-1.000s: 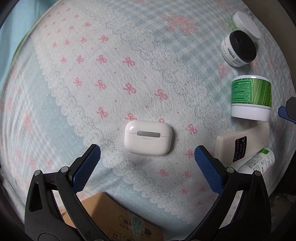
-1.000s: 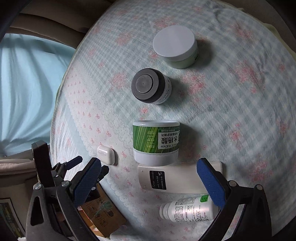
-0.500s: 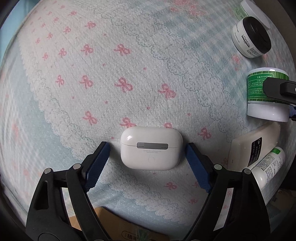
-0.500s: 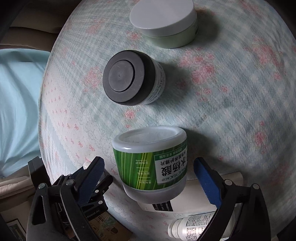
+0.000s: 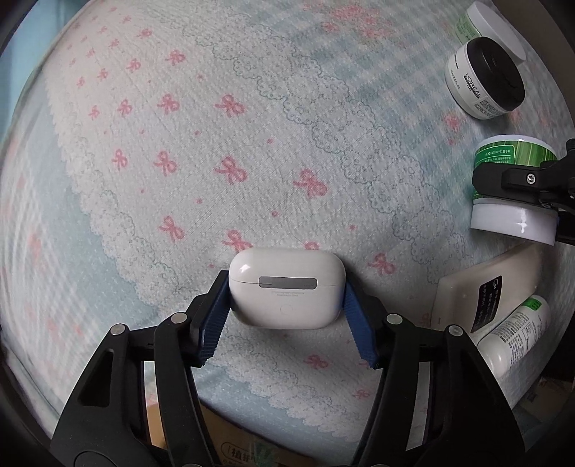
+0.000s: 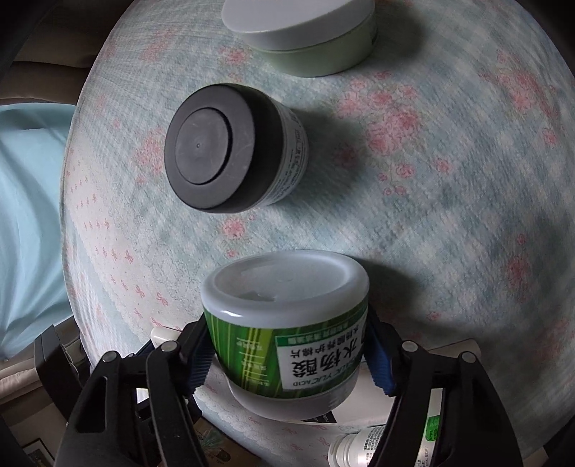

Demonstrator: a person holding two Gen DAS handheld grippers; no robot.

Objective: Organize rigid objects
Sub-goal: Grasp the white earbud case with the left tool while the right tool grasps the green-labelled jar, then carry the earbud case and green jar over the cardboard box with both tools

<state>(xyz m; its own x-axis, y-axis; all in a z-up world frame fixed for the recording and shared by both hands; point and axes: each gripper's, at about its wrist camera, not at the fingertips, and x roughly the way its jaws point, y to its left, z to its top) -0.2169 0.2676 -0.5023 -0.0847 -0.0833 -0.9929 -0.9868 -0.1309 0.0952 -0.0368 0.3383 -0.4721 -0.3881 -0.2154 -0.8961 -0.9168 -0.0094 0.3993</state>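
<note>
Blue-padded jaws of the left gripper (image 5: 286, 309) press both ends of the white earbud case (image 5: 286, 287), resting on the table (image 5: 251, 125). Right gripper (image 6: 287, 354) clamps the green-labelled jar (image 6: 287, 334). Both grasps look set; lifting cleanly comes next. Farther off stand the black-lidded jar (image 6: 233, 147) and pale green tin (image 6: 305, 32).

Bare tablecloth (image 5: 201, 151) left; black-lidded jar (image 6: 233, 151) crowds green jar (image 6: 287, 334).
</note>
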